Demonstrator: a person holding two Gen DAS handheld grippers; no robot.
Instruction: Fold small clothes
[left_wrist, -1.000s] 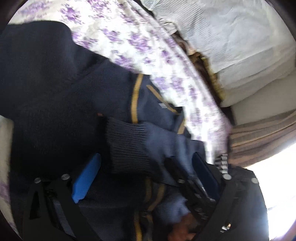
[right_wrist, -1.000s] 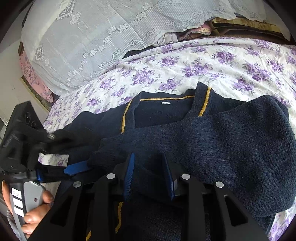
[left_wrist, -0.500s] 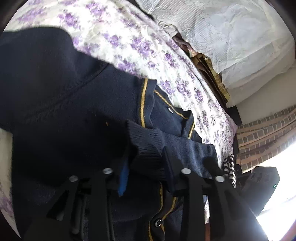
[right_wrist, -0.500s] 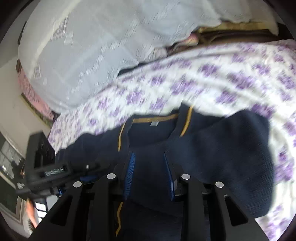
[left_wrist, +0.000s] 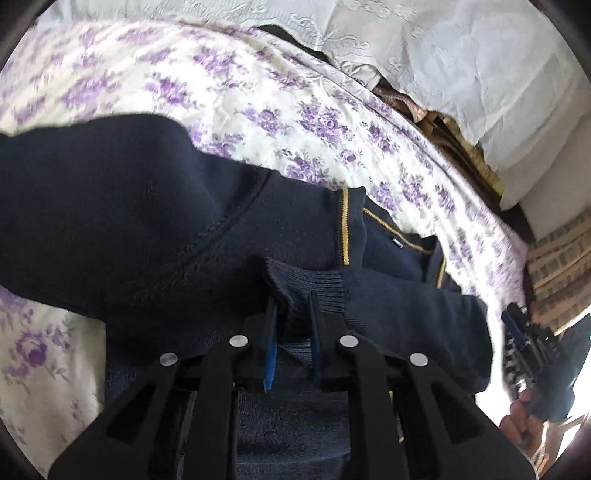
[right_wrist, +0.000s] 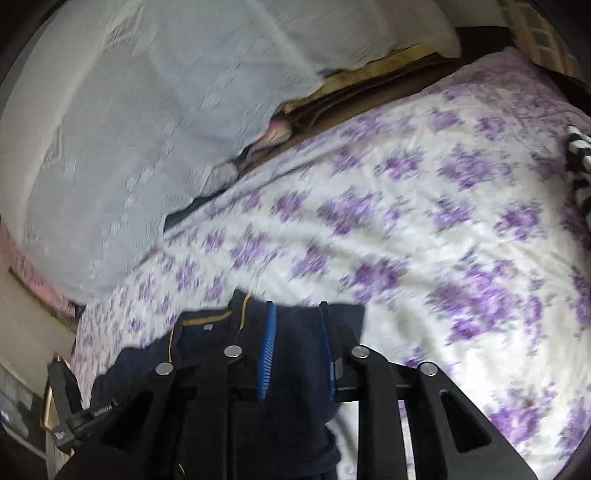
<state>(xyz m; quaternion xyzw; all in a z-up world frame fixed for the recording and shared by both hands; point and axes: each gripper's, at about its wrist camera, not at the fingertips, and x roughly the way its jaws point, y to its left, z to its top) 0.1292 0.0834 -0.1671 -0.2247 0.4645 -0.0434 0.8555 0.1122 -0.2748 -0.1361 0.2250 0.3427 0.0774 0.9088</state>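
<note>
The left hand-held gripper (left_wrist: 291, 299), its blue-padded jaws closing, is shown clamped on the ribbed cuff (left_wrist: 310, 284) of a navy knitted cardigan with mustard-yellow trim (left_wrist: 129, 206), which is spread on a bed covered by a white sheet printed with purple flowers (left_wrist: 258, 107). The right hand-held gripper (right_wrist: 297, 314), its jaws likewise closing, is seen with a fold of the same dark knit pinched between its blue pads, lifted above the sheet. A white lace-patterned pillow (right_wrist: 147, 110) is seen at the head of the bed.
</note>
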